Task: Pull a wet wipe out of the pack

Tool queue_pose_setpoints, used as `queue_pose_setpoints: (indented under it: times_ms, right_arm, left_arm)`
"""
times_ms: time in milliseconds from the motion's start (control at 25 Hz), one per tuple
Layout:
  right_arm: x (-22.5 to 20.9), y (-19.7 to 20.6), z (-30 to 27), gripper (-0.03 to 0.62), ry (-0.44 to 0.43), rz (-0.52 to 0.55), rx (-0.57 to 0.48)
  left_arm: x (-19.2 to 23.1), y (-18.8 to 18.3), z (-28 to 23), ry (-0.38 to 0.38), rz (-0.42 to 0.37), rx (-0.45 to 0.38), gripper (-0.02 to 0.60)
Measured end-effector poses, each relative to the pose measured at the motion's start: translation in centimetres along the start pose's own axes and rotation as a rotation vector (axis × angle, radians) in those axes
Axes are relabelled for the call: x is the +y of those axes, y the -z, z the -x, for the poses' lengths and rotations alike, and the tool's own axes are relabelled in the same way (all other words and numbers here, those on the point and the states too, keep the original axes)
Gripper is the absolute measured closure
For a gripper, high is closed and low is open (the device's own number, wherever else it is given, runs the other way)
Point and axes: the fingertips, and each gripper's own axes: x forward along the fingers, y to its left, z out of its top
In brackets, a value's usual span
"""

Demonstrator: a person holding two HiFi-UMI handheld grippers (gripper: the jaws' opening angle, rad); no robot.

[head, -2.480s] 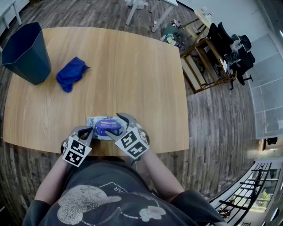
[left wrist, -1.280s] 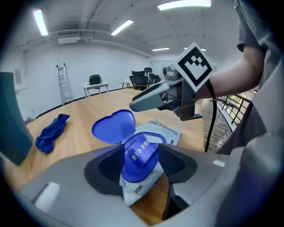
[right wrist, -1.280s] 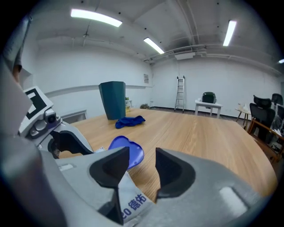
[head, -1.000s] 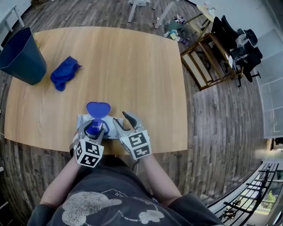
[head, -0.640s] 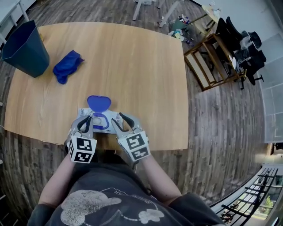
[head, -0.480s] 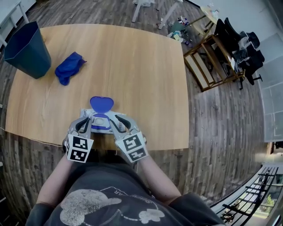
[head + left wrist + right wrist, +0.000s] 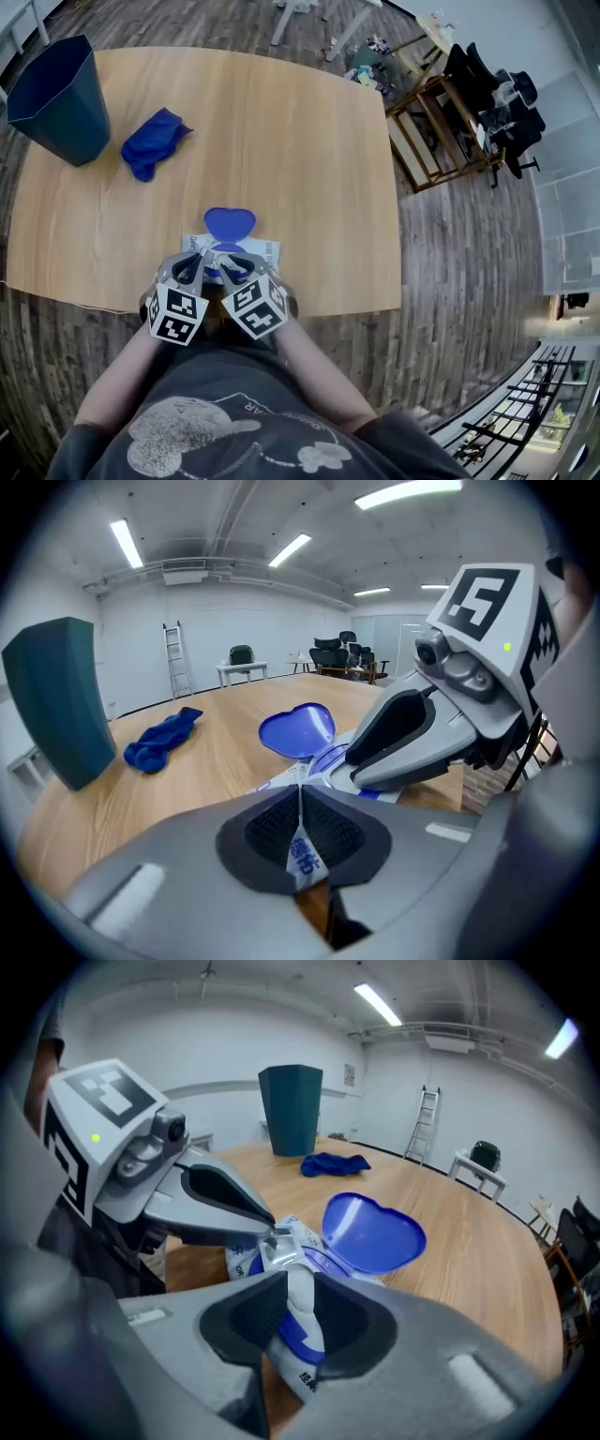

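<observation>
The wet wipe pack [image 7: 255, 251] lies near the table's front edge, its blue heart-shaped lid [image 7: 230, 223] flipped open and away from me. My left gripper [image 7: 190, 267] is shut on the pack's near left edge [image 7: 302, 855], and thin printed film shows between its pads. My right gripper [image 7: 235, 269] is over the blue opening, and its jaws are closing on a white tuft of wipe [image 7: 298, 1309] that fills the gap between the pads. In the right gripper view, the left gripper [image 7: 225, 1204] is seen pinching the pack's corner.
A dark blue bin [image 7: 56, 98] stands at the table's far left corner, with a crumpled blue cloth [image 7: 153, 142] next to it. A wooden shelf frame [image 7: 436, 131] and office chairs stand on the floor to the right of the table [image 7: 309, 141].
The pack's lid has gone from shut to open. The left gripper has shut on the pack's edge. The right gripper has moved left and down onto the opening, its jaws narrowing.
</observation>
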Motion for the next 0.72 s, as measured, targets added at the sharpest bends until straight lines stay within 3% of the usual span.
queue_pose_setpoints:
  times_ms: [320, 720]
  right_arm:
    - [0.0, 0.8, -1.7, 0.494, 0.023, 0.043, 0.13]
    - [-0.5, 0.6, -1.7, 0.53, 0.017, -0.084, 0.158]
  left_arm:
    - [-0.7, 0.9, -0.3, 0.083, -0.027, 0.019, 0.554]
    - [-0.3, 1.1, -0.5, 0.101, -0.012, 0.028, 0.555]
